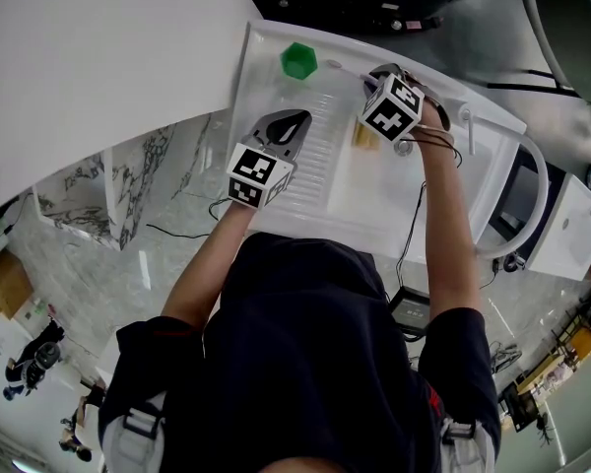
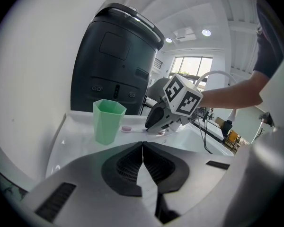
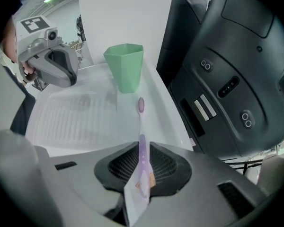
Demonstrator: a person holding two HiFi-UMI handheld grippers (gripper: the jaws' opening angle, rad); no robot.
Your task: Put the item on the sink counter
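The right gripper (image 3: 142, 156) is clenched on the handle of a slim lilac plastic toothbrush (image 3: 141, 122). Its bristled head points along the white ribbed sink counter (image 3: 71, 112), near the pale green faceted plastic cup (image 3: 125, 67) at the far end. Let go while tilted, the brush may roll off the right edge or nudge the cup. The left gripper (image 2: 143, 151) is clenched too, but empty.

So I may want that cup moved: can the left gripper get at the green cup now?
Probably yes: the green cup stands on the sink counter ahead of the left gripper, with nothing between them. Its jaws are shut and empty, so they must open first.
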